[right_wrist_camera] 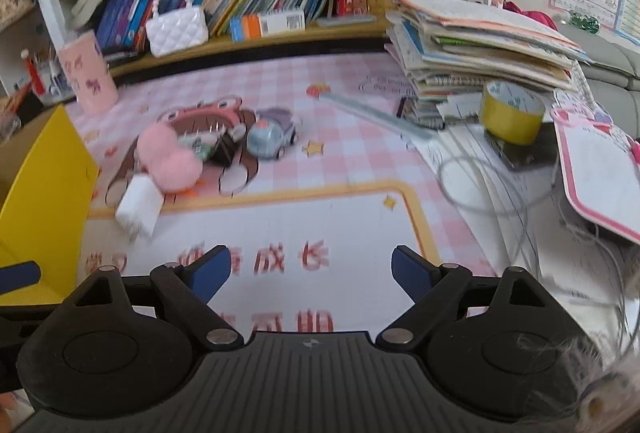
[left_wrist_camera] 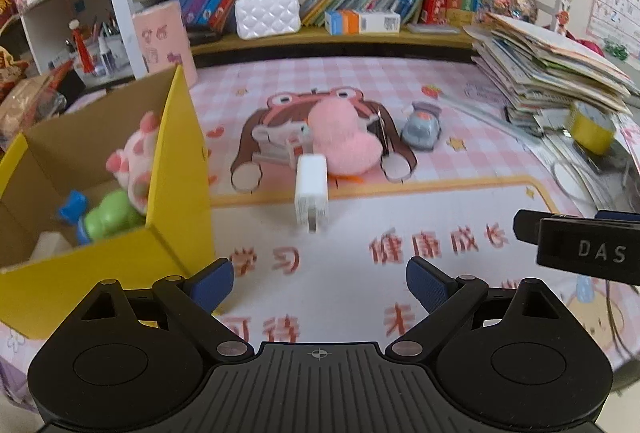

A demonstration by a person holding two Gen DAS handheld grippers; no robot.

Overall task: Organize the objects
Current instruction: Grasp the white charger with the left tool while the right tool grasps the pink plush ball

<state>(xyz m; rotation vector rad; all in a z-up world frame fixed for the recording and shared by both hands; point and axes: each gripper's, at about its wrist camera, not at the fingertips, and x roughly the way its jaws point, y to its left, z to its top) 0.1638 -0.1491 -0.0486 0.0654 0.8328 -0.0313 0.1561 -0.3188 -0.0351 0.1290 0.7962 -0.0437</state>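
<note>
A yellow cardboard box (left_wrist_camera: pixel 182 169) stands open at the left; inside lie a pink plush toy (left_wrist_camera: pixel 134 157) and a green bottle with a blue cap (left_wrist_camera: pixel 106 215). On the pink desk mat rest a white charger (left_wrist_camera: pixel 311 193), a pink fluffy pompom (left_wrist_camera: pixel 342 141) and a small grey toy car (left_wrist_camera: pixel 421 131). My left gripper (left_wrist_camera: pixel 320 283) hovers open over the mat in front of the charger, with nothing between its fingers. My right gripper (right_wrist_camera: pixel 310 273) is open too and holds nothing. From the right wrist the charger (right_wrist_camera: pixel 139 208), pompom (right_wrist_camera: pixel 170 159) and car (right_wrist_camera: pixel 270 137) lie ahead to the left.
A stack of books and papers (right_wrist_camera: pixel 472 45) fills the right side, with a yellow tape roll (right_wrist_camera: pixel 510 113), a thin cable (right_wrist_camera: pixel 492 185) and a pink-edged board (right_wrist_camera: pixel 600 173) beside it. A shelf with books and a white quilted handbag (left_wrist_camera: pixel 267 13) runs along the back. A pink cup (right_wrist_camera: pixel 88 77) stands at back left.
</note>
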